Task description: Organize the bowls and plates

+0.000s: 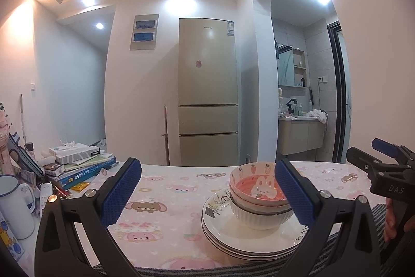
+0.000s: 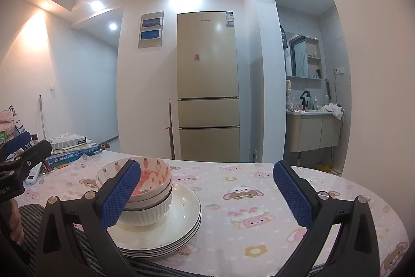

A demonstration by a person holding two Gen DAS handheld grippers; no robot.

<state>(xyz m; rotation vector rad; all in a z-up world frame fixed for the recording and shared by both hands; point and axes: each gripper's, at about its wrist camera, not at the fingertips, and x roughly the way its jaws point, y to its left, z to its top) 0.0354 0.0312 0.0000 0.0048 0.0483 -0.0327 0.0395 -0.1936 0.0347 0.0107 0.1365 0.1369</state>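
A stack of white plates point(image 1: 233, 238) sits on the pink cartoon tablecloth point(image 1: 168, 188) near the front edge. On it stand stacked bowls: a pink rabbit bowl point(image 1: 259, 186) on top, a white ribbed bowl point(image 1: 259, 218) at the bottom. My left gripper point(image 1: 207, 196) is open and empty, held just left of and before the stack. The stack point(image 2: 166, 227) and bowls point(image 2: 153, 173) show in the right wrist view too. My right gripper point(image 2: 207, 194) is open and empty, to the right of the stack.
Books and a tissue box point(image 1: 77, 160) are piled at the table's far left, with a white mug point(image 1: 13, 204) and a remote point(image 1: 45, 194). A striped mat point(image 1: 337, 251) lies along the front edge. A fridge point(image 1: 207, 95) stands behind the table.
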